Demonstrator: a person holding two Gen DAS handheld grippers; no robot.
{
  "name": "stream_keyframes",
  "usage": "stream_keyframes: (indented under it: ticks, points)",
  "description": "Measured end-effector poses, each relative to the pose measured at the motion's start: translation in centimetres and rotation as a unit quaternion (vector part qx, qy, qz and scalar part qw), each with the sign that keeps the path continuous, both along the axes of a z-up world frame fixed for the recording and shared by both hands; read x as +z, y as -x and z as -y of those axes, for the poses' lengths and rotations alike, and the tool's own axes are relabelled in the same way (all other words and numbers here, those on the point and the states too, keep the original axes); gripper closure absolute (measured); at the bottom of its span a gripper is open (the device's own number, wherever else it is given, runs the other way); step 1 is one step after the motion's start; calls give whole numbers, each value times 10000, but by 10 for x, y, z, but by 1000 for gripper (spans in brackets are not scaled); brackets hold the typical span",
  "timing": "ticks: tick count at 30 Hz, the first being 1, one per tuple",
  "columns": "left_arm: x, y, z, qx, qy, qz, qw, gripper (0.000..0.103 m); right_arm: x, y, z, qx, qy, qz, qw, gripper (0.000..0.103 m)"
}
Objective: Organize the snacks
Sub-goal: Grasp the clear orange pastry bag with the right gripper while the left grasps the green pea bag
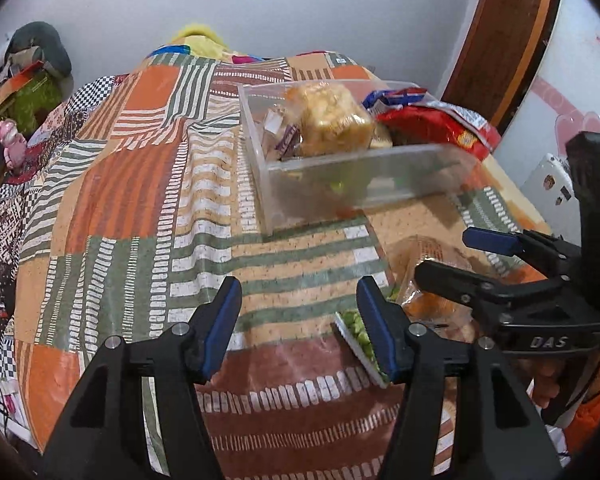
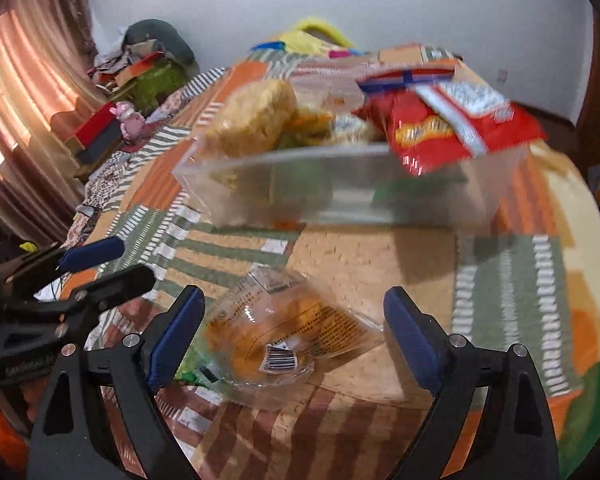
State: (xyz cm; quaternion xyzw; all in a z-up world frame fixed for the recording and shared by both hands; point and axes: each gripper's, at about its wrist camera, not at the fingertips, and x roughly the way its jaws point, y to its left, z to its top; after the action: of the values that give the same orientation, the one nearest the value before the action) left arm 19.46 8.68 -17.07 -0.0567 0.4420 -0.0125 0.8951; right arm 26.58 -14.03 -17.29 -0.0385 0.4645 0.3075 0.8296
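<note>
A clear plastic bin (image 1: 364, 184) (image 2: 340, 192) stands on the patchwork bedspread, holding a yellow bun pack (image 1: 332, 120) (image 2: 256, 120), a red chip bag (image 1: 440, 124) (image 2: 452, 132) and smaller snacks. A clear pack of orange pastry (image 2: 284, 336) (image 1: 428, 304) lies in front of the bin, between the fingers of my open right gripper (image 2: 296, 332), which also shows in the left wrist view (image 1: 452, 256). A green snack pack (image 1: 360, 340) lies by my open, empty left gripper (image 1: 298, 328), partly behind its right finger.
The bedspread (image 1: 140, 200) covers the whole surface. A cluttered stand with a green stool (image 2: 156, 80) and a pink toy (image 2: 130, 118) is at the left. Curtains (image 2: 20, 120) hang far left; a wooden door (image 1: 500, 40) is at the right.
</note>
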Motion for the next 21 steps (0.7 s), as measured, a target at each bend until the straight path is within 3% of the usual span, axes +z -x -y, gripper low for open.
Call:
stream_keyframes:
  ticks: [11, 14, 21]
  points:
    - [-12, 4, 19, -265, 272, -168, 9991, 43, -10, 10, 28, -44, 545, 195, 9983, 18]
    - [-14, 5, 28, -396, 352, -264, 9982, 43, -8, 10, 41, -58, 340, 46, 9994, 23]
    - [-30, 3, 53, -565, 313, -425, 9970, 43, 2, 11, 38, 44, 145, 211, 9997, 23]
